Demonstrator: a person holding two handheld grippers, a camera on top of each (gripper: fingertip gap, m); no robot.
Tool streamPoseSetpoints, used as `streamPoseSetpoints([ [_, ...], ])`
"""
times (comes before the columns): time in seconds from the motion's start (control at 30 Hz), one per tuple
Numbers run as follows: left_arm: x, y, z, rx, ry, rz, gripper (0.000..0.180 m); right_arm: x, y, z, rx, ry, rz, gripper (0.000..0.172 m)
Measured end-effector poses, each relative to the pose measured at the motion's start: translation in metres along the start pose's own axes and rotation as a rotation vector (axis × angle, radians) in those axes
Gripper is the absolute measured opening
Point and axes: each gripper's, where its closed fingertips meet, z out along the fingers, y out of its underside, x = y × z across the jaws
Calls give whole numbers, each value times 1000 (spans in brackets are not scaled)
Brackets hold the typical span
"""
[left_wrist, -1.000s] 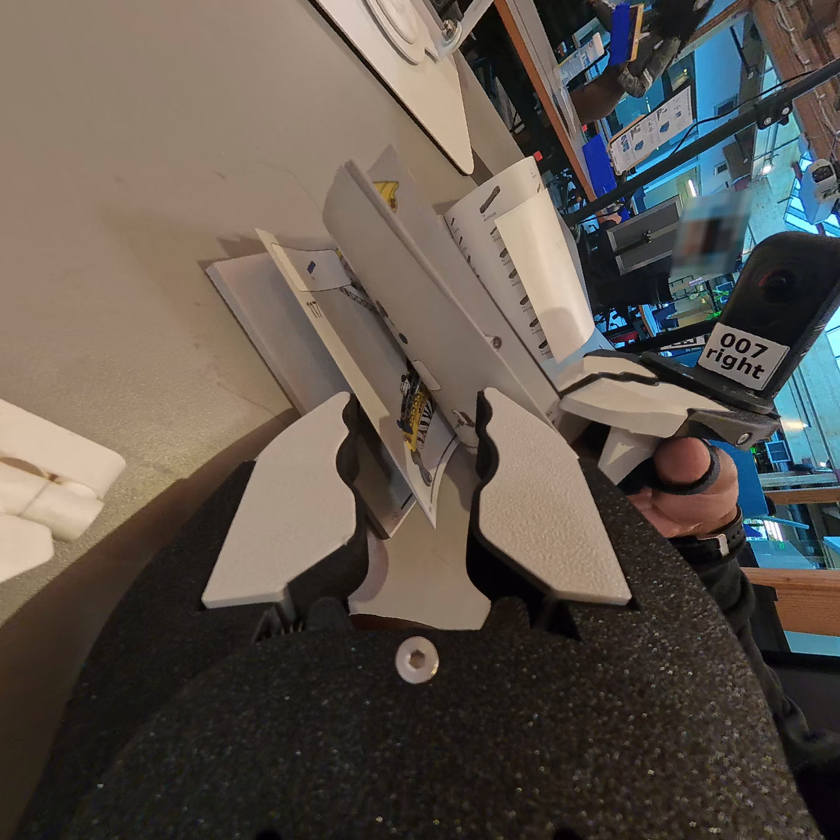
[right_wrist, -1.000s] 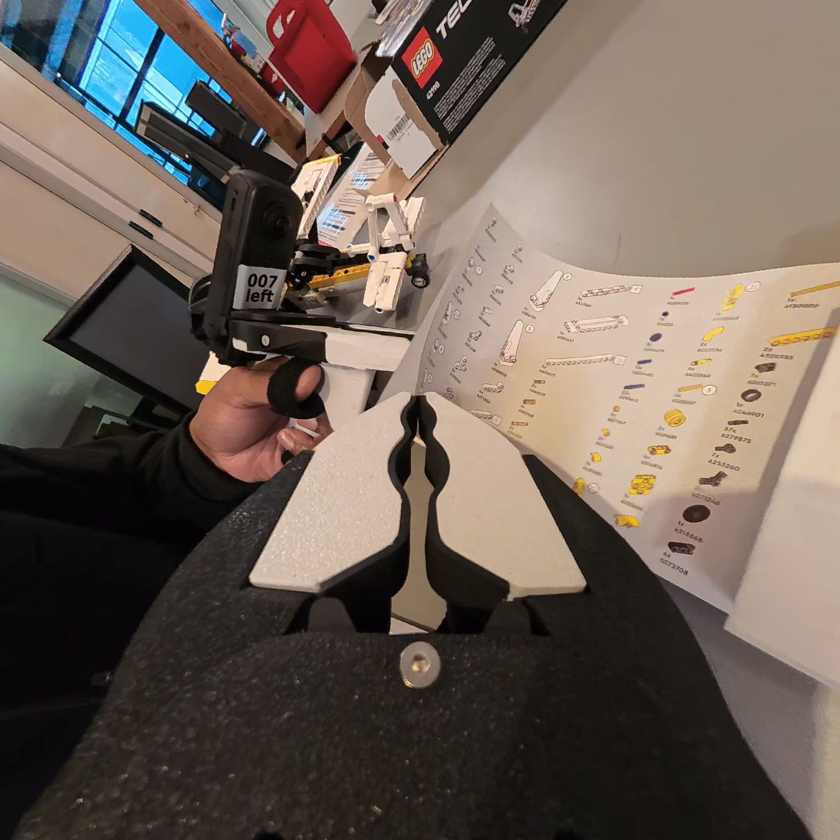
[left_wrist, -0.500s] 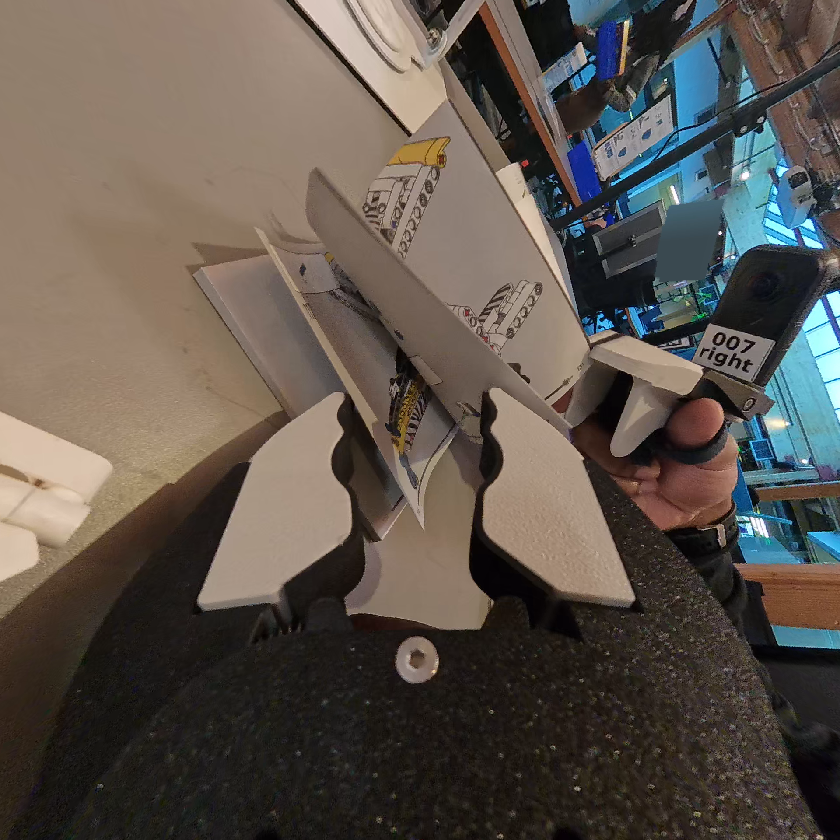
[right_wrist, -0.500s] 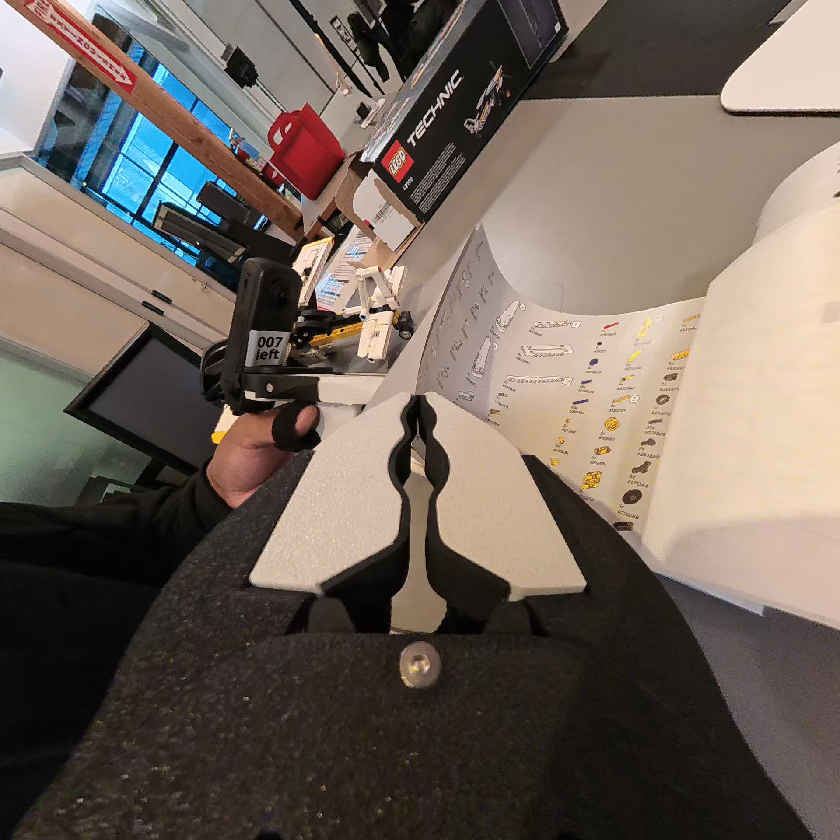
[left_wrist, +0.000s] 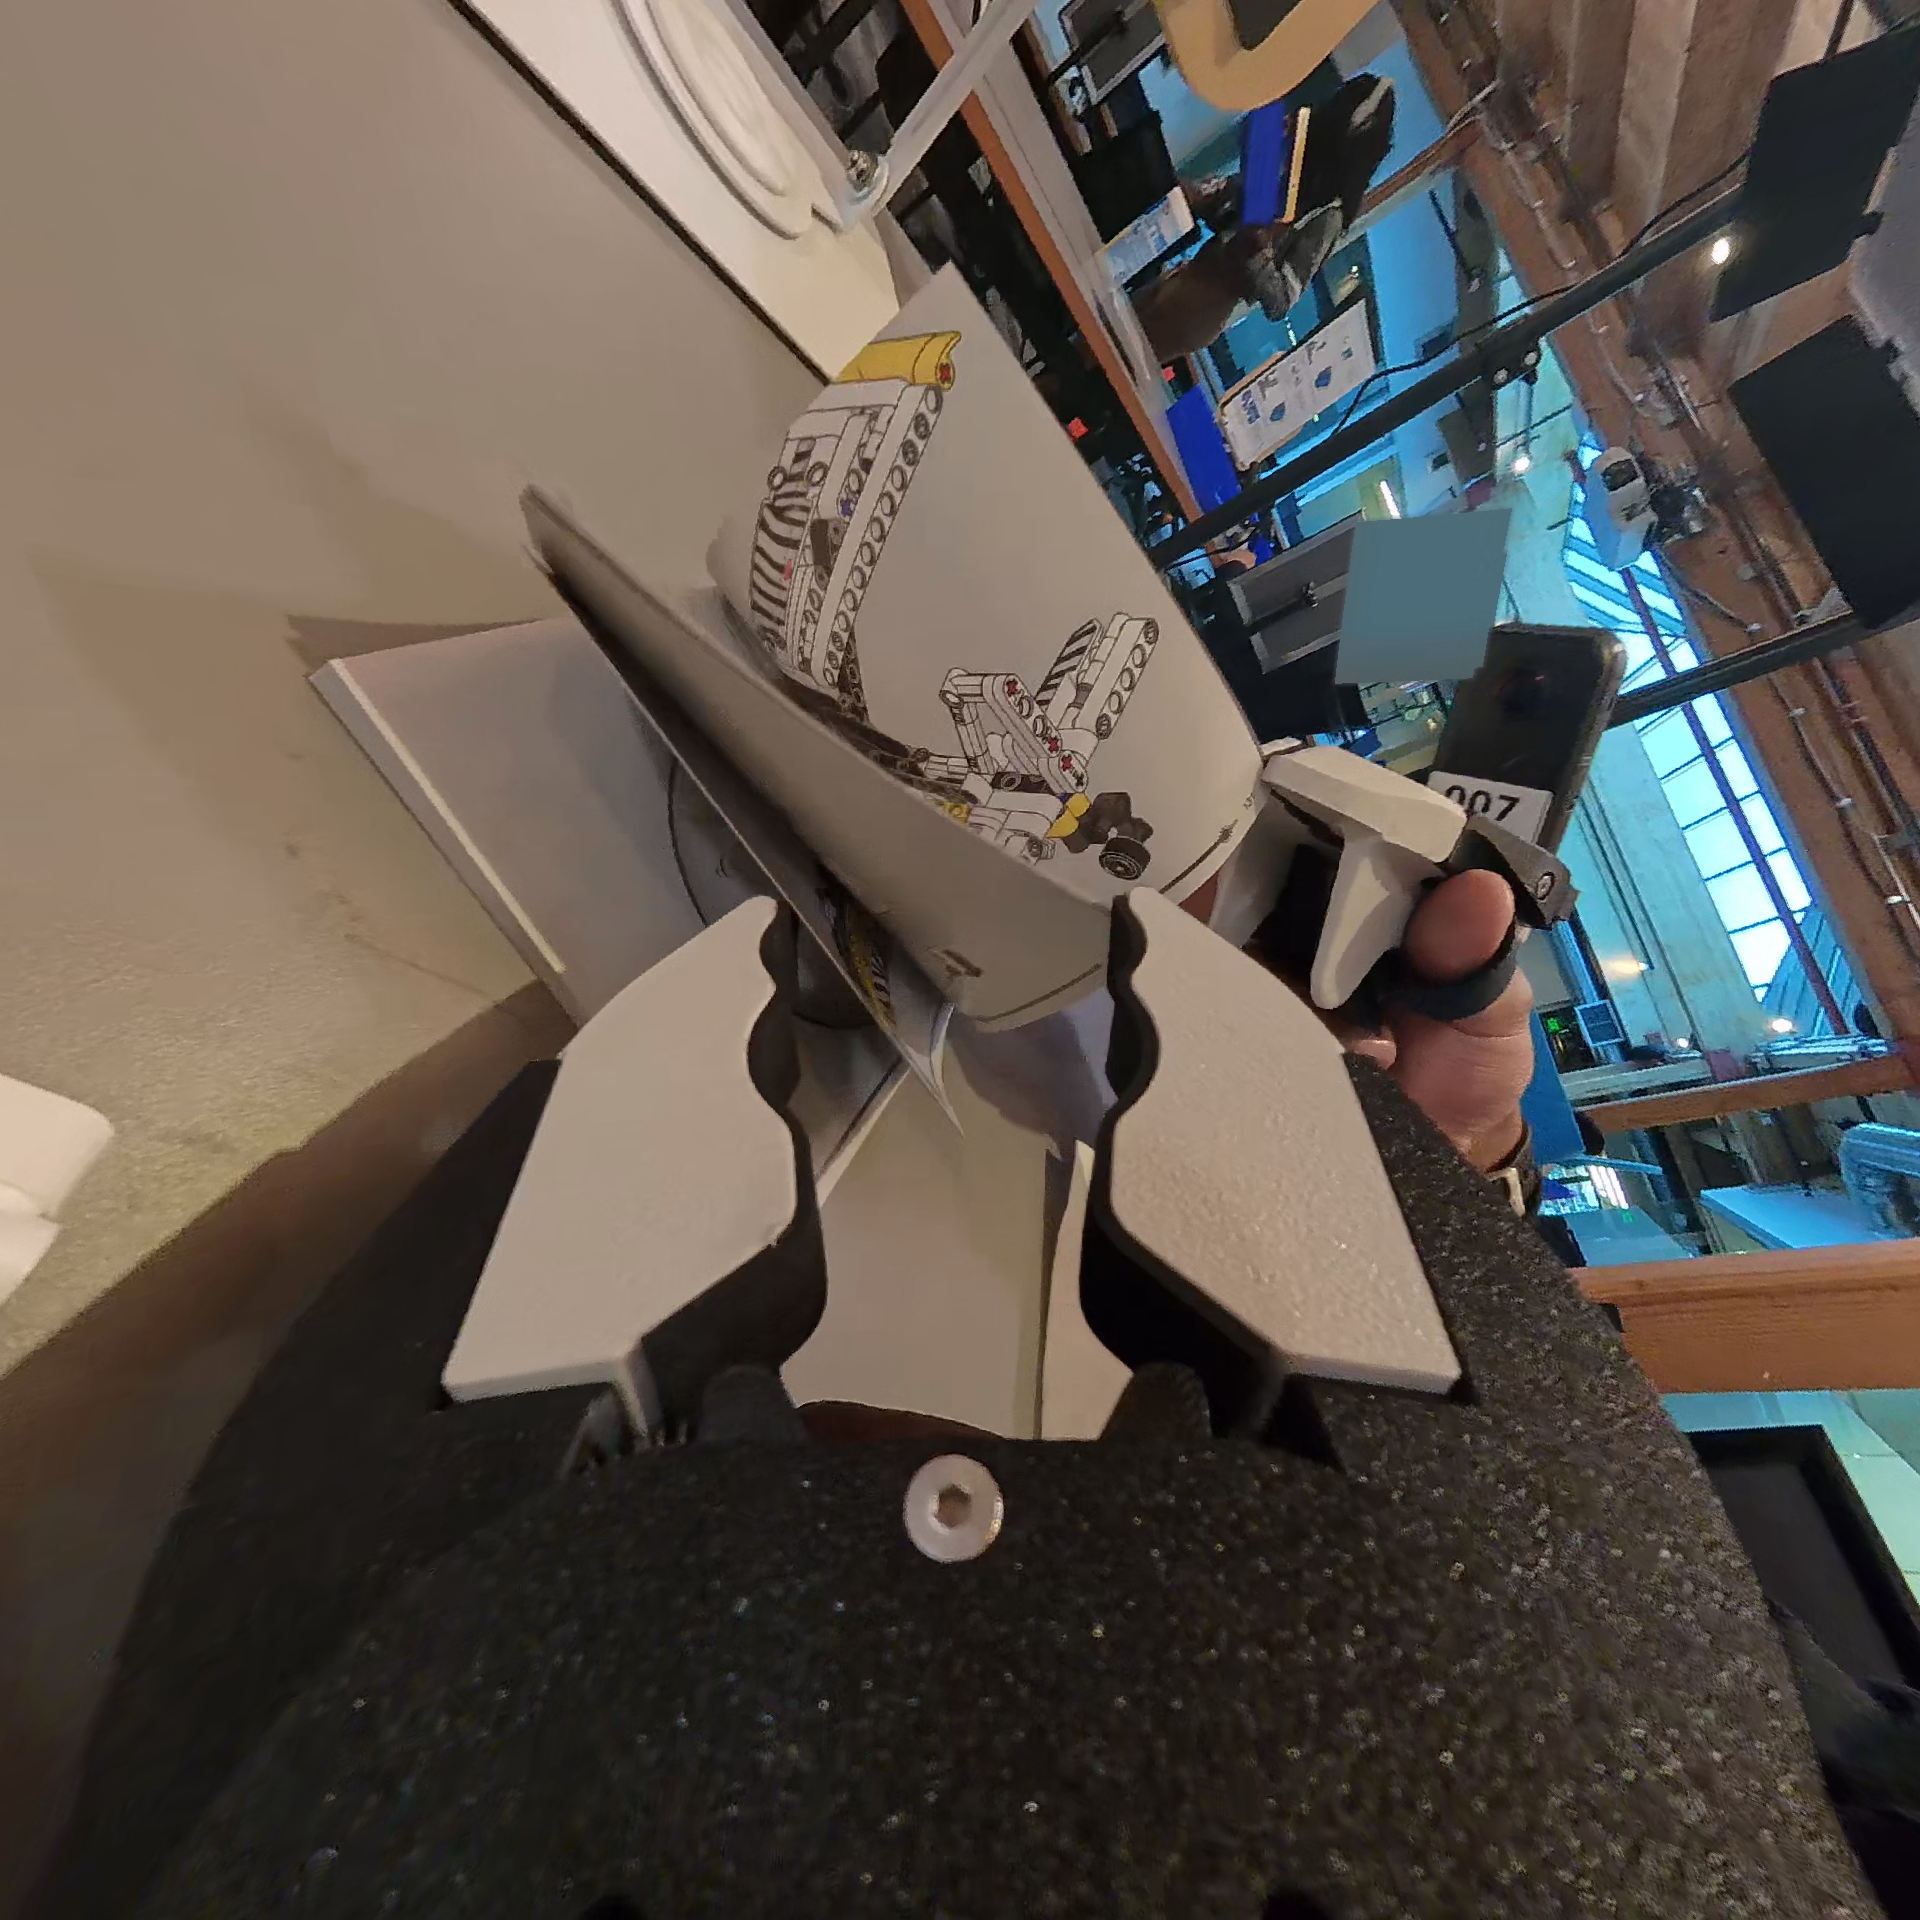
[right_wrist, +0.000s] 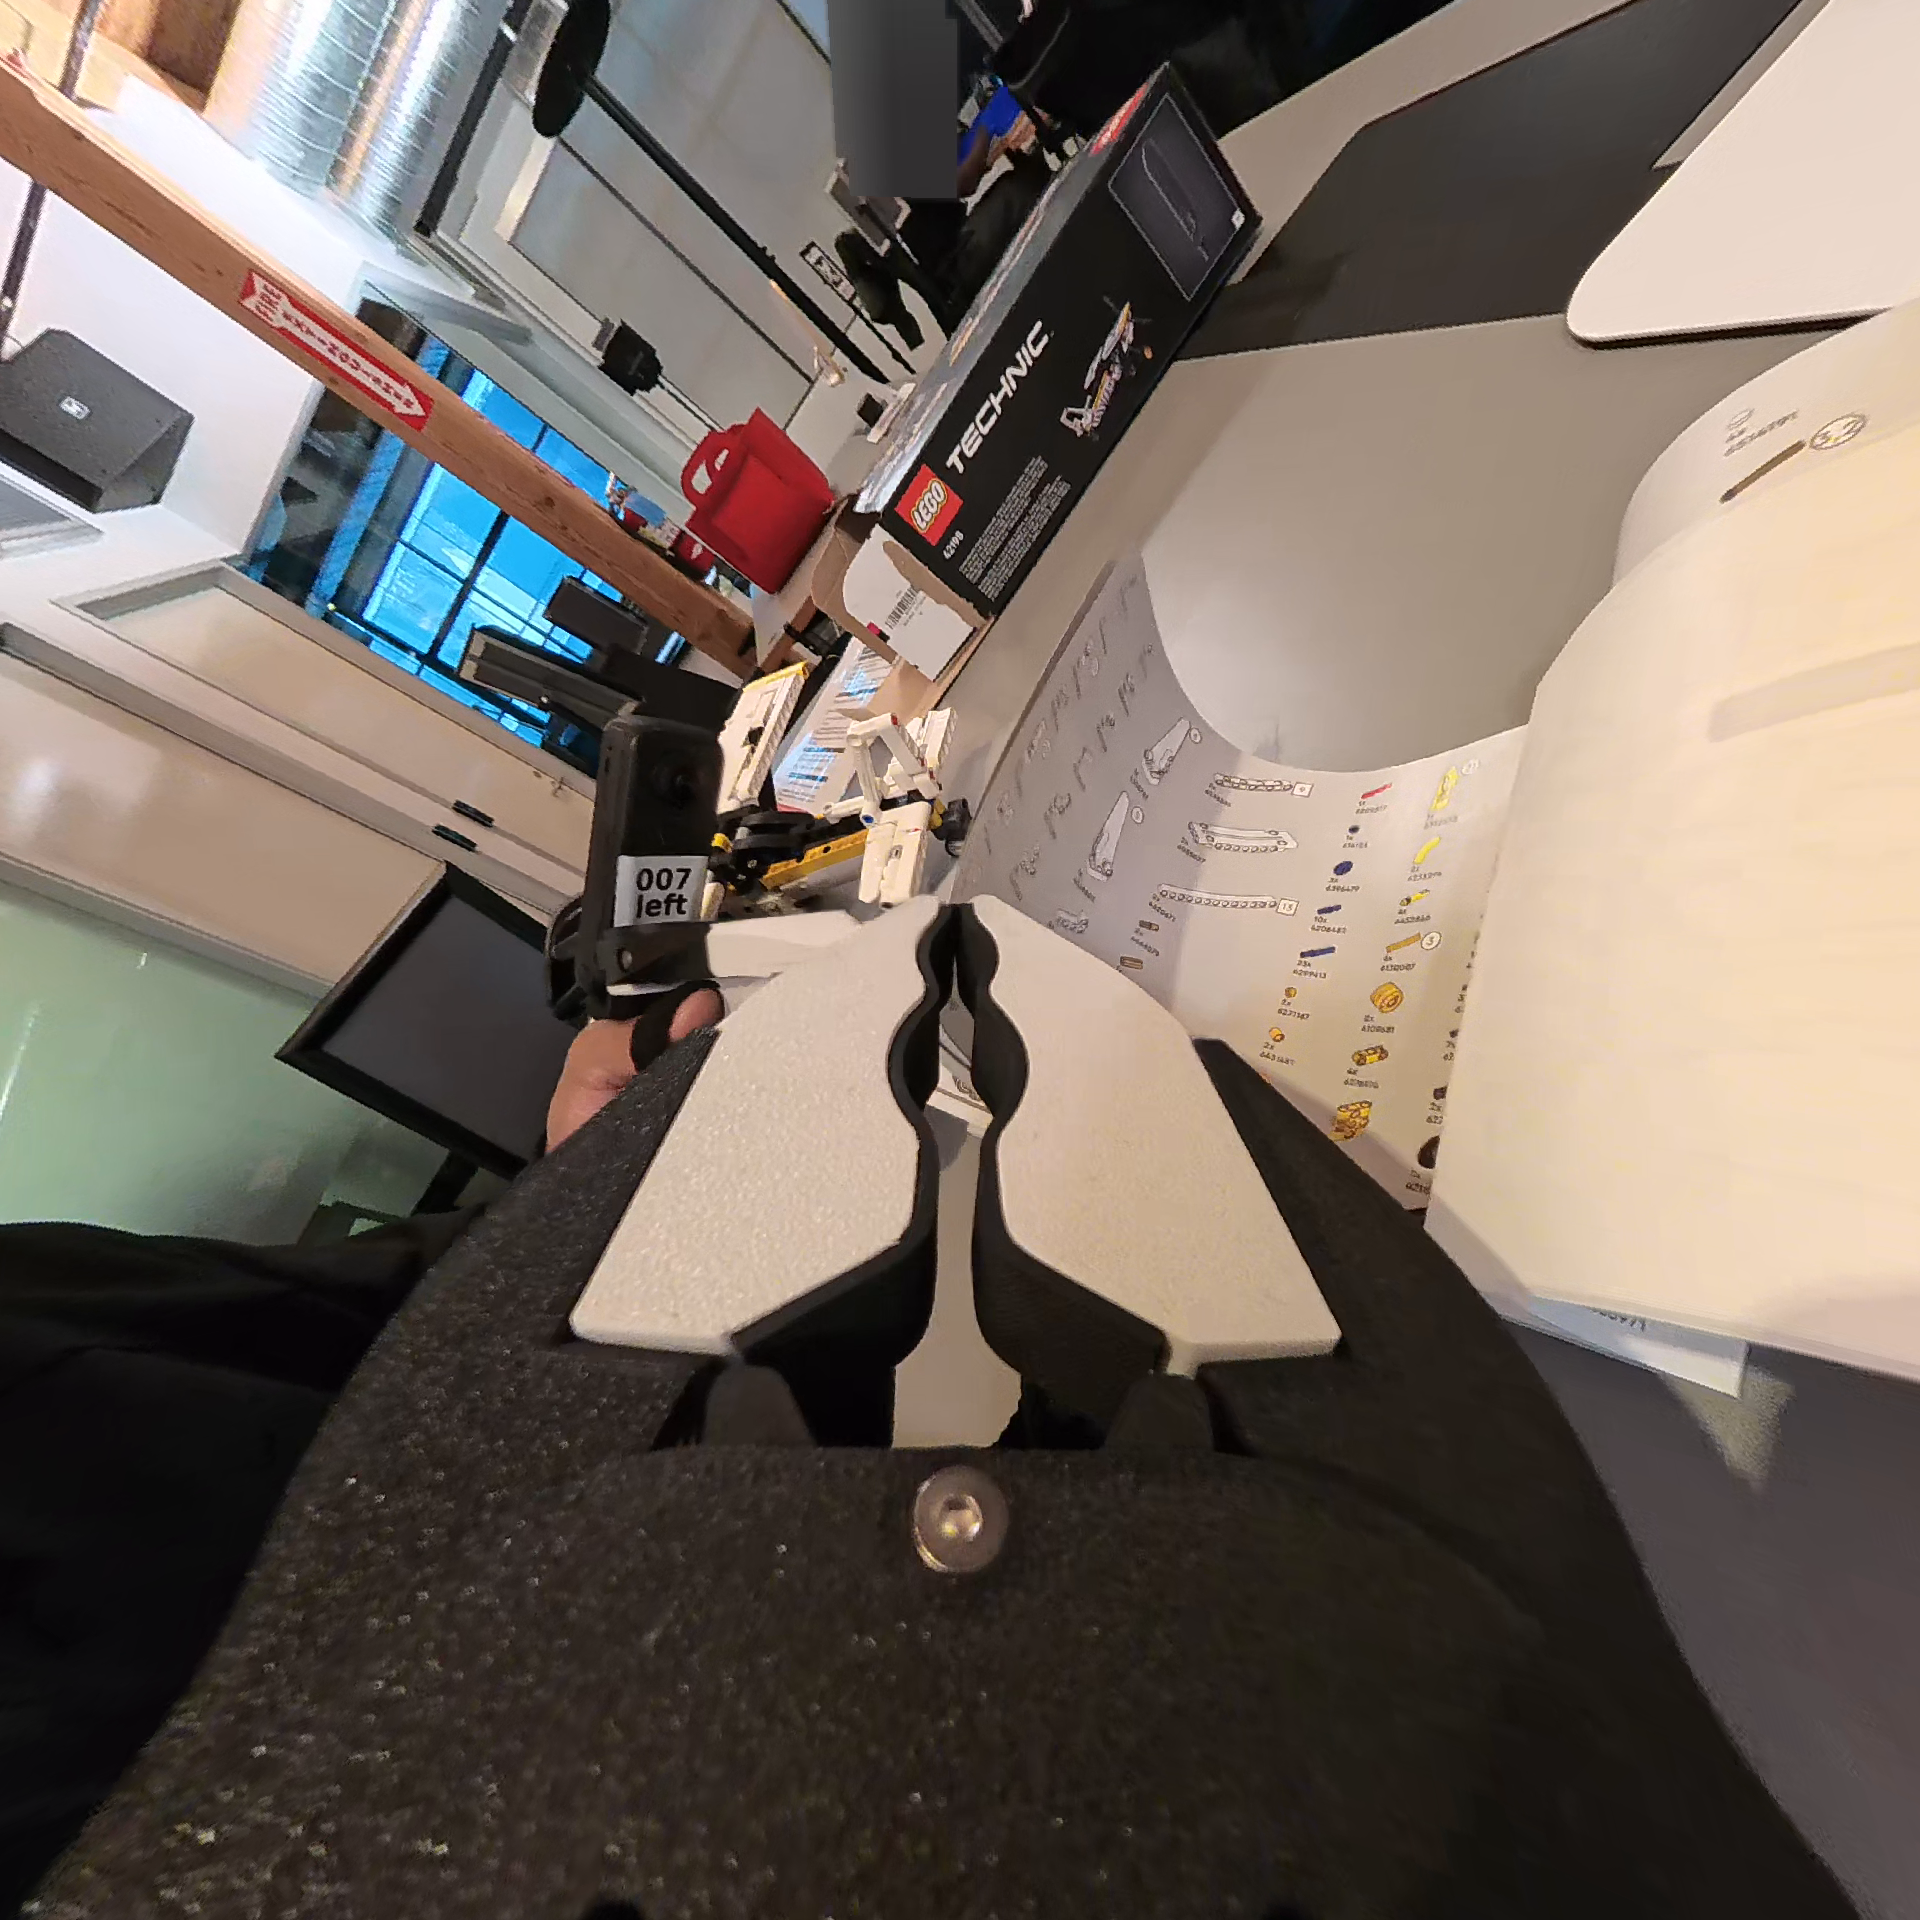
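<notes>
A brick-set instruction booklet lies open on the pale table. My left gripper is open at the booklet's near edge. Its fingers straddle the fanned pages without pressing on them. My right gripper is shut at the corner of a lifted page, which bears a printed parts list and curls up beside it. In the left wrist view that page arches over the booklet, with a drawing of the model on it. It ends at the right gripper, which a hand holds.
A black set box stands at the table's far side. A white and yellow brick model sits beyond the left gripper. A red bag and a dark monitor lie farther off. A white part lies at the left.
My right gripper has carried the page up and over, so it curls more and shows the model drawing. My left jaws have opened a little wider.
</notes>
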Motion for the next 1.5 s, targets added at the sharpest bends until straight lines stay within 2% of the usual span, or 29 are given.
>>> streamPoseSetpoints([
  [0.2, 5, -3, -1, 15, 29, -1, 62, -1, -3, 0, 31, -15, 25, 0],
  [0.5, 4, -3, 0, 12, 30, -19, 64, -13, 10, 9, -18, -70, 17, 0],
  [0.7, 1, -3, 0, 13, 17, -23, 64, -16, 37, 21, -118, -88, 1, 0],
  [1.07, -4, -4, 1, 19, -7, -22, 64, -18, 55, 28, -151, -110, 20, 0],
  [1.5, -12, -1, 2, 7, -50, -32, 61, -20, 56, 29, -142, -117, 28, 0],
])
